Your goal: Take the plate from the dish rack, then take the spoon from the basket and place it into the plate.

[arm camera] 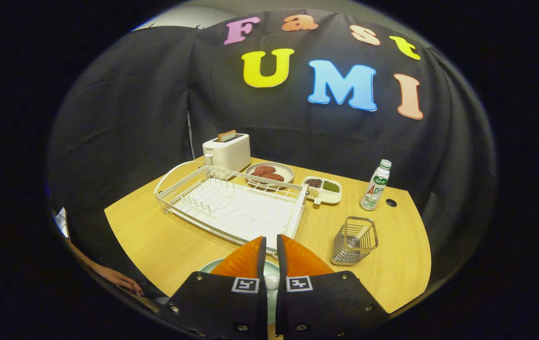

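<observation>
Gripper view: the orange tongs (269, 257), nearly pressed together, pinch a white spoon (272, 282) above a pale green plate (213, 265) on the tabletop (165, 241), near the empty dish rack (231, 205) and wire basket (354, 240).

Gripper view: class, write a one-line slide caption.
Nearly closed gripper holds a white spoon over the pale green plate, ahead of the empty dish rack.

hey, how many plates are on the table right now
2: a light green plate under the gripper fingers, and a grey plate of patties beside the toaster, behind the dish rack.
</observation>
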`<action>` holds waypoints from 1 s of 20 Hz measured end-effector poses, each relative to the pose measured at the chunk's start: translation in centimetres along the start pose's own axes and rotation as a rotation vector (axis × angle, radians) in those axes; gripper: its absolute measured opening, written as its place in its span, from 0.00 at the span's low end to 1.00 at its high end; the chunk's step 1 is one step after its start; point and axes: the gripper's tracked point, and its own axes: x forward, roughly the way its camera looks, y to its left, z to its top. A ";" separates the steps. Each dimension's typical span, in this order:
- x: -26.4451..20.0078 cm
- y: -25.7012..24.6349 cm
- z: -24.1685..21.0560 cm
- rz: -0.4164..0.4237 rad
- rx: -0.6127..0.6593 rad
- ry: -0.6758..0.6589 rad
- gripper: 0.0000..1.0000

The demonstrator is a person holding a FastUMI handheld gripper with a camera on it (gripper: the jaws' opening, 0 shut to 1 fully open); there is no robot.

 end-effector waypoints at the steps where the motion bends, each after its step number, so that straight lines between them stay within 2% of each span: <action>1: 0.6 0.8 -0.4 0.025 -0.001 0.016 0.07; 9: 4.2 5.4 -0.9 0.136 -0.066 0.053 0.07; 16: 5.5 7.3 -0.9 0.195 -0.091 0.064 0.07; 17: 5.3 7.3 -1.1 0.200 -0.096 0.068 0.08; 20: 5.4 6.5 -1.7 0.193 -0.105 0.080 0.19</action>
